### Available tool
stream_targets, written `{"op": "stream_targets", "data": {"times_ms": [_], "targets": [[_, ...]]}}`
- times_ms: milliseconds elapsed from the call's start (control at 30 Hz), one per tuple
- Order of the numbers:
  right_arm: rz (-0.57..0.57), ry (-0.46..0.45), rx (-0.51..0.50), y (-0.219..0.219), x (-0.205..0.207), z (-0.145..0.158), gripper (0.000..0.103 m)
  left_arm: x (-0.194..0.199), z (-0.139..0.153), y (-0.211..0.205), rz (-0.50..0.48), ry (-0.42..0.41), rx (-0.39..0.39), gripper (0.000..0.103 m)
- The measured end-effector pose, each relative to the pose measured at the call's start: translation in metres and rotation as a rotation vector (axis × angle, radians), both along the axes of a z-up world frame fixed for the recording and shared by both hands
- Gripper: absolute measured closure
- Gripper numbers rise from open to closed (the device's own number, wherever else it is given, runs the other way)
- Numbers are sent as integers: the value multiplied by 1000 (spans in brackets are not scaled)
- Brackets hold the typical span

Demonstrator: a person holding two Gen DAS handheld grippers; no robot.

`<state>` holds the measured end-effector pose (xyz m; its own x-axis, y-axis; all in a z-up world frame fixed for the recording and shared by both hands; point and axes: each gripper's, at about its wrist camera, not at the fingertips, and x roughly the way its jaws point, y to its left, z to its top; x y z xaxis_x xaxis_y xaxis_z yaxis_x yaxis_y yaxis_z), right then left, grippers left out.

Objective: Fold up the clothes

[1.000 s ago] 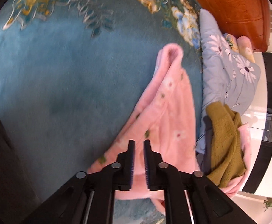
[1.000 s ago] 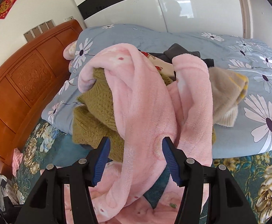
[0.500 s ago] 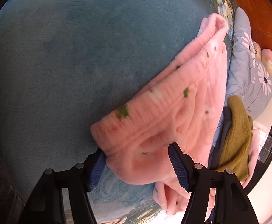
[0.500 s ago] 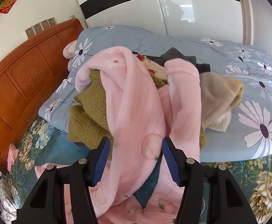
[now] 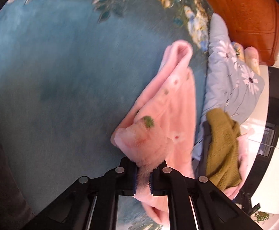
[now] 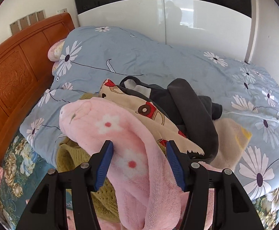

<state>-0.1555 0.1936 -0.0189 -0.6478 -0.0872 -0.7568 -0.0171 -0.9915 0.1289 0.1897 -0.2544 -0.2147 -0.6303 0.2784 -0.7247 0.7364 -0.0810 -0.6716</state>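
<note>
On the bed (image 6: 158, 61), one pink garment (image 6: 131, 153), two grippers.

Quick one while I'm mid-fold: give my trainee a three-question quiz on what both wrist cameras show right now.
1. True or false: the left claw is shut on the pink fleece garment.
2. Which covers the bed beyond the clothes pile: A) the blue daisy duvet, B) a striped sheet, C) a bare mattress?
3. What colour is the knit sweater under the pink fleece?

Key: 1 true; 2 A; 3 olive green.
</note>
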Motion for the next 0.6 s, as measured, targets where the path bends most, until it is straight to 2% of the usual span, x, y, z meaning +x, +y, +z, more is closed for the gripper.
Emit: {"op": "stream_targets", "data": {"times_ms": [100,200,267,333,433,500,533,567,600], "targets": [[0,-34,-60,2,4,-4,44,-3,40,-50,59,76,-189,94],[23,-64,-116,-3,14,-11,44,6,62,-86,22,102,-341,94],[29,-89,-163,-8,20,-19,44,12,56,-98,5,100,-352,94],[28,-116,-189,-15,25,-28,44,23,42,-92,3,95,-332,94],[34,-151,-191,-27,28,-38,44,34,0,-87,14,71,-299,94],[36,-172,-188,-34,30,-44,44,41,-15,-90,57,86,-228,94],[31,-185,-196,-37,31,-46,45,41,-15,-91,66,102,-227,94],[28,-195,-213,-39,33,-48,47,39,-11,-90,48,107,-254,94],[25,-200,-224,-42,35,-48,56,36,-8,-89,21,103,-285,94]]}}
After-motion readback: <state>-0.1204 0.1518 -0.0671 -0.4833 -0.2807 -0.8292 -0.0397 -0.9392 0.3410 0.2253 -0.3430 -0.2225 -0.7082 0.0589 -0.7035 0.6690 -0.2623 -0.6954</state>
